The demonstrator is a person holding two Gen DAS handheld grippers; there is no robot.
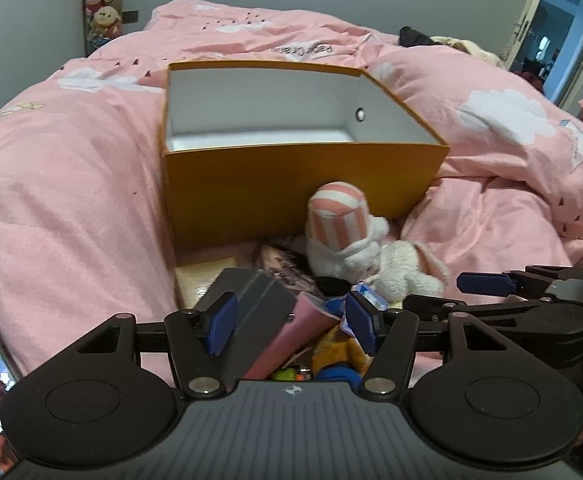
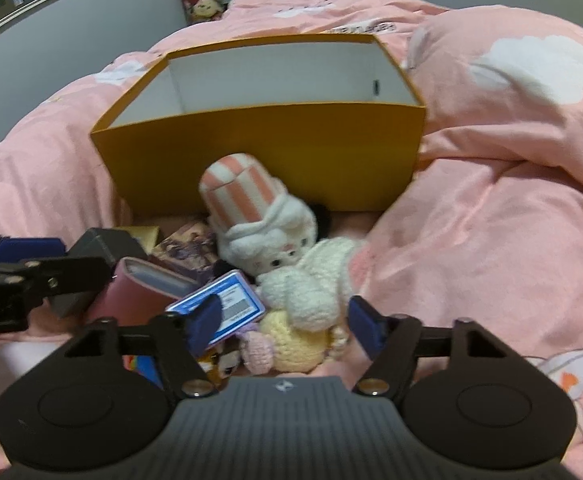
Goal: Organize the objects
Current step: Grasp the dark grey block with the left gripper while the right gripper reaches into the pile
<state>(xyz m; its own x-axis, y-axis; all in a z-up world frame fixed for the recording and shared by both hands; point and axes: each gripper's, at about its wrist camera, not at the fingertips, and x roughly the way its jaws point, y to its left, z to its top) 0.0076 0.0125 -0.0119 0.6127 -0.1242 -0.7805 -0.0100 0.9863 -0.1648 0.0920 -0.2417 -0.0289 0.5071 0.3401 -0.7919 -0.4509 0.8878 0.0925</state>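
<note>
The left gripper (image 1: pixel 291 320) hangs low over the near end of a heap of small things, its 2 blue pads spread with nothing pinched; a grey box (image 1: pixel 251 300) and a pink wallet (image 1: pixel 291 336) lie in the gap, neither clearly pressed. The right gripper (image 2: pixel 285 322) hovers just to its right, jaws also apart and empty, above a yellow crochet toy (image 2: pixel 295 344) and a blue-edged card (image 2: pixel 227 304) that overlaps its left pad in the picture; contact there I cannot tell.

Beyond both, a white plush with a pink-striped hat (image 1: pixel 343 232) leans against the near wall of the orange box (image 1: pixel 299 184), which sits open and empty on the pink duvet (image 1: pixel 71 184), further off.

Judging by the empty box and the untouched pile, the sorting has barely begun and this is the reach-and-pick step. Next, each gripper needs to settle on 1 item, close on it, then lift over the box's near wall without dragging the plush along.

The right wrist view shows the crochet toy, the card's face and the plush's face; the left wrist view hides most of these behind its own fingers, but shows the box floor and an open doorway (image 1: pixel 563 28) at far right.
</note>
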